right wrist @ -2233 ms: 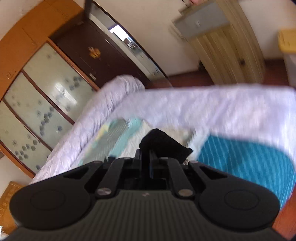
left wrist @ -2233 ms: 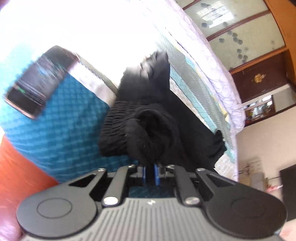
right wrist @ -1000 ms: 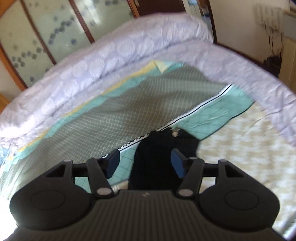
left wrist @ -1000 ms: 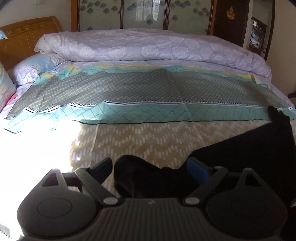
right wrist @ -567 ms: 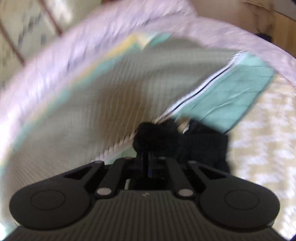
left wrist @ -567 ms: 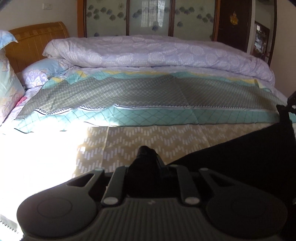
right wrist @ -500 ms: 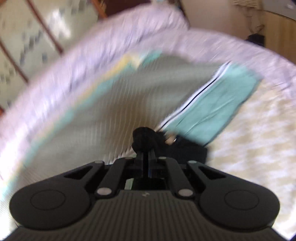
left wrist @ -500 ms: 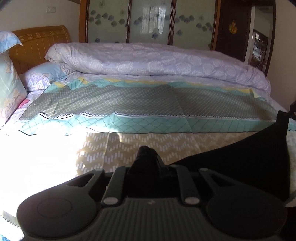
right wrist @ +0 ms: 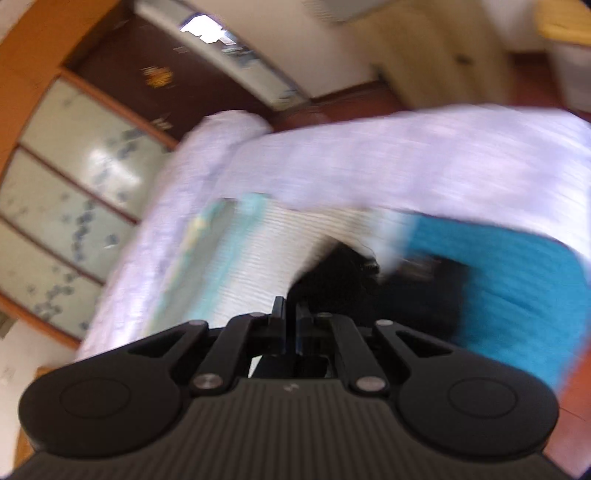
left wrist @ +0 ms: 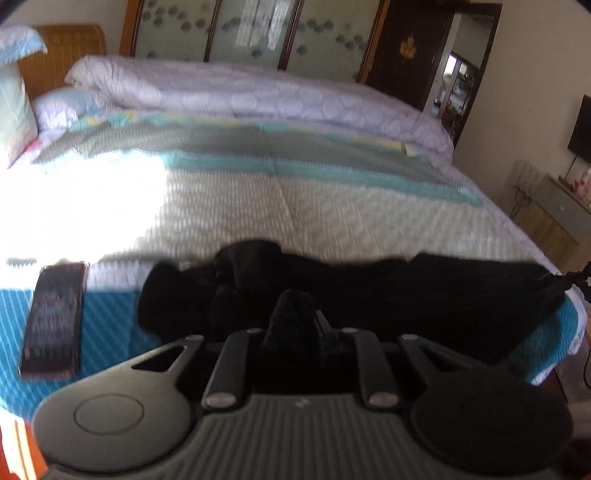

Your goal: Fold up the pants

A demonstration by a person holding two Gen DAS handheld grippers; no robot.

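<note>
A: Where are the pants [left wrist: 406, 291]?

B: They are black, and they lie in a long strip across the near part of the bed [left wrist: 295, 214]. Part sits on the blue cover [left wrist: 107, 325], and part on the pale patterned sheet.

A: What is the left tool [left wrist: 295, 325] doing?

B: Its two fingers are pinched on a bunch of the black cloth. The cloth sticks up between them. The jaws let out a tiny bit just now, but the cloth is held tight between them.

A: And the right tool [right wrist: 291, 314]?

B: Its jaws are almost closed, with only a thin gap. Black cloth [right wrist: 343, 273] sits right at the tips. The picture is very blurry, so I cannot tell for sure whether it is pinching the cloth.

A: What else is on the bed?

B: A dark phone [left wrist: 53, 317] lies flat on the blue cover, just left of the pants and not touching them. A pale purple quilt [left wrist: 258, 99] is rolled up along the far side. Pillows [left wrist: 18, 110] sit at the far left by the wooden headboard.

A: Anything behind the bed?

B: A wardrobe [left wrist: 240, 33] with frosted glass doors, and a dark wooden door [left wrist: 406, 51] next to it.
</note>
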